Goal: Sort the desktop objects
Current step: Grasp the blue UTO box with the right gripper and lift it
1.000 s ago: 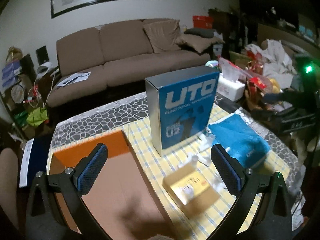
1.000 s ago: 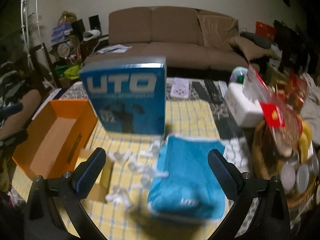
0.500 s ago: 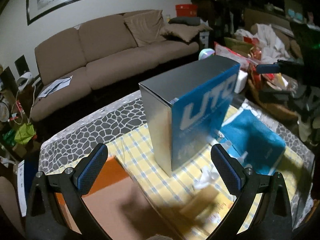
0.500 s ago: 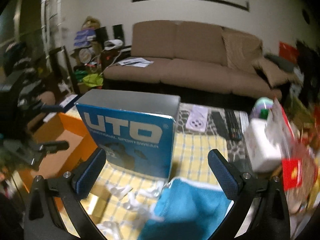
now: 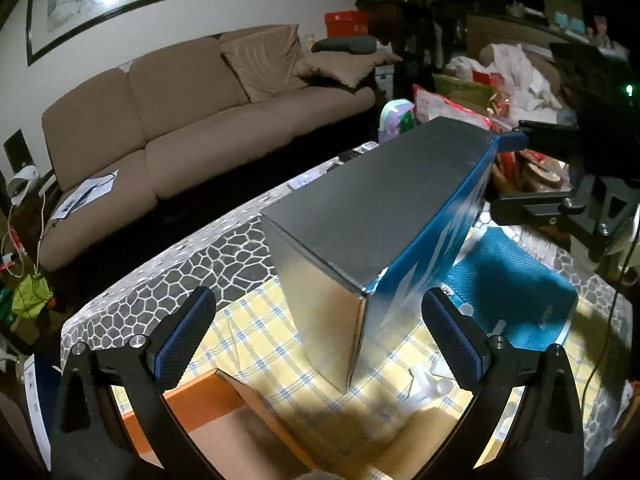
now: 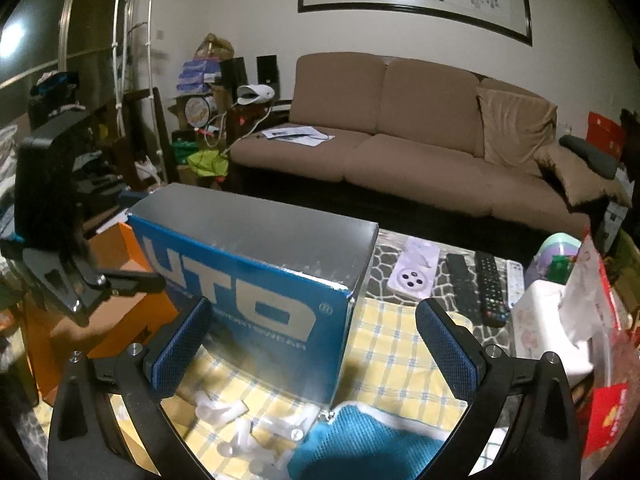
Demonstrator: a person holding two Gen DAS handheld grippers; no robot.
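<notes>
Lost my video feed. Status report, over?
Left gripper and right gripper open, empty. Blue box upright on the table, between both. Blue cloth and white bits lying close by.

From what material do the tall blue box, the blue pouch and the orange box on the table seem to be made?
Tall blue box: likely printed cardboard with a smooth, slightly glossy finish; sharp folded edges, grey top reflecting light.
Blue pouch: woven mesh fabric, matt; fine grid texture, soft sagging shape.
Orange box: probably cardboard, orange outside, plain brown matt inside.
</notes>
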